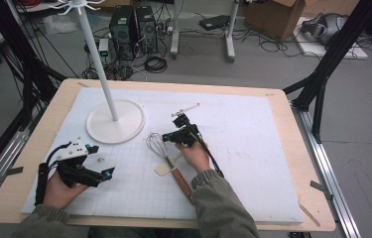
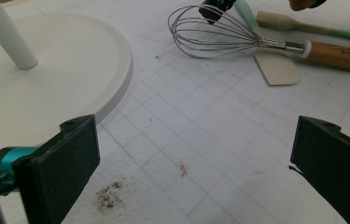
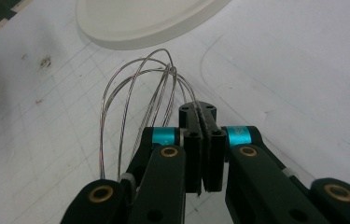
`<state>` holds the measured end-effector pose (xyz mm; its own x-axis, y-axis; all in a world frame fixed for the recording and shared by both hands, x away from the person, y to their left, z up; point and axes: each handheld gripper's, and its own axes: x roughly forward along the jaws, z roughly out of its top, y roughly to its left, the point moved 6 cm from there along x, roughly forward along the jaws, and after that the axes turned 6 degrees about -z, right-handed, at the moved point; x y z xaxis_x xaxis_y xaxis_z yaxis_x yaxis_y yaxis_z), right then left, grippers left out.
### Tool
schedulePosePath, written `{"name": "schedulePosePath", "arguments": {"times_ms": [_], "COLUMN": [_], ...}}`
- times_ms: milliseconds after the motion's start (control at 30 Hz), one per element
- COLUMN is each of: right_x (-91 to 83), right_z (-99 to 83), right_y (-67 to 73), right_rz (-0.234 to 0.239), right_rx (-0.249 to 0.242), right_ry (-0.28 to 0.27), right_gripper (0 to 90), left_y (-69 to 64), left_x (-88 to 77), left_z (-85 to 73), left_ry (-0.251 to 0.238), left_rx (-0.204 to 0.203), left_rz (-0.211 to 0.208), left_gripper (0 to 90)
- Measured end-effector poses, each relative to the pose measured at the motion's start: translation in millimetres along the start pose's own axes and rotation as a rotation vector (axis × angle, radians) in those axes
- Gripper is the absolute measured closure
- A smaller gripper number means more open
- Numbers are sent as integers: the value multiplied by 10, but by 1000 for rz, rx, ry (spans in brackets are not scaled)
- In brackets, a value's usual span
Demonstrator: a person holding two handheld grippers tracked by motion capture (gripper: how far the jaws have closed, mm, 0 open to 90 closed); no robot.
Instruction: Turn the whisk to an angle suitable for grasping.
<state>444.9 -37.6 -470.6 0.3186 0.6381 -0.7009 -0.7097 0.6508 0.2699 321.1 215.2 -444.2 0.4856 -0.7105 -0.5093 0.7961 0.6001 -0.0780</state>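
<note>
White stand base point(image 1: 115, 122) just beside whisk point(image 1: 156, 144), spatula point(image 1: 164, 167) beneath.

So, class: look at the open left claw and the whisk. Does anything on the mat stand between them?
Nothing visible does. In the left gripper view, bare gridded mat runs from the open left claw up to the whisk. The round white stand base sits off to one side. The shut right claw is already at the whisk's wires.

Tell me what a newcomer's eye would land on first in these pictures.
First, the wire whisk mid-table, with the right gripper over its wires, jaws shut. Next, the white stand with its tall pole, just behind and left. Then the left gripper, jaws wide apart, near the table's front left.
</note>
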Motion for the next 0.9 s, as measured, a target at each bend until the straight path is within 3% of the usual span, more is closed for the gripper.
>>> {"name": "schedulePosePath", "arguments": {"times_ms": [900], "right_x": [155], "right_z": [40], "right_y": [286], "right_rz": [89], "right_rx": [-76], "right_ry": [31], "right_gripper": [893], "left_y": [-1], "left_x": [-5], "left_z": [-1], "left_ry": [7], "left_rx": [12], "left_rz": [-2], "left_gripper": [17]}}
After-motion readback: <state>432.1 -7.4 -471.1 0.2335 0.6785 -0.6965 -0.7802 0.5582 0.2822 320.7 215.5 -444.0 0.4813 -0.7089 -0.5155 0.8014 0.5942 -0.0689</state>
